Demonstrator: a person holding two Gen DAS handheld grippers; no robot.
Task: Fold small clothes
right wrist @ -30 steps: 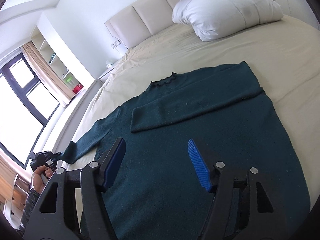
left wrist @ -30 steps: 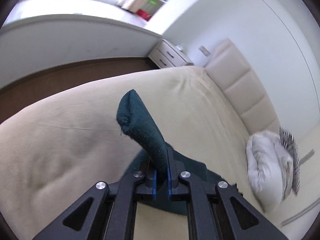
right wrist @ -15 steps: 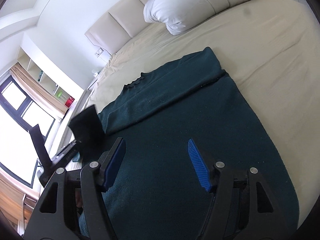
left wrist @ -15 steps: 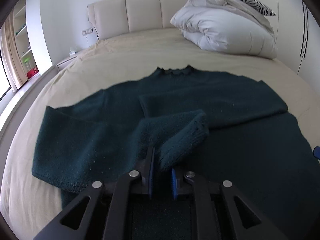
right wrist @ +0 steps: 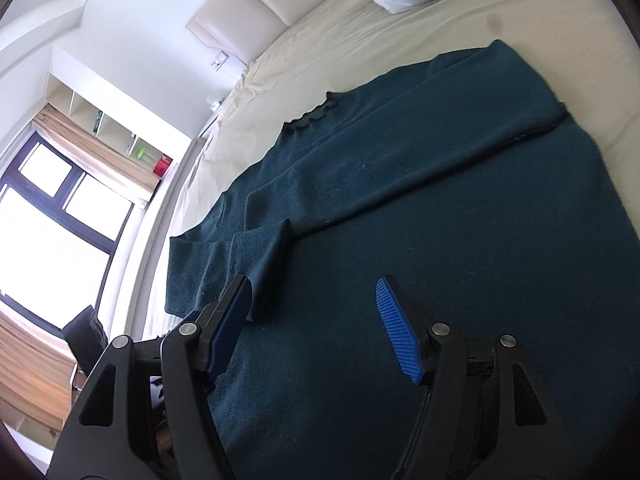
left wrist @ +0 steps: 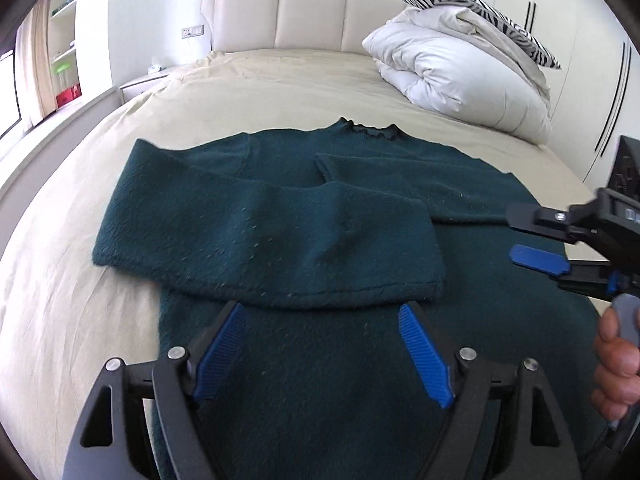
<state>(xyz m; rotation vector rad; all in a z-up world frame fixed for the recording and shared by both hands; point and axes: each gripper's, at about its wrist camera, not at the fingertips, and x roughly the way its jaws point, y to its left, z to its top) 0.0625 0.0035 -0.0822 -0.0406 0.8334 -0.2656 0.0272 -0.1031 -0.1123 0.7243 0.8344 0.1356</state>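
A dark teal knit sweater lies flat on the beige bed, collar toward the headboard; it also shows in the right wrist view. Both sleeves are folded across its chest: the left sleeve lies on top, the right sleeve behind it. My left gripper is open and empty, just above the sweater, in front of the left sleeve's edge. My right gripper is open and empty over the sweater's lower body; it also shows at the right of the left wrist view.
The beige bed has a padded headboard at the back. A bundled white duvet with a zebra-print pillow sits at the far right. A nightstand, shelves and a window stand left of the bed.
My left gripper carried the left sleeve across the sweater's chest, laid it down and opened. The right gripper stayed open and drifted lower over the sweater.
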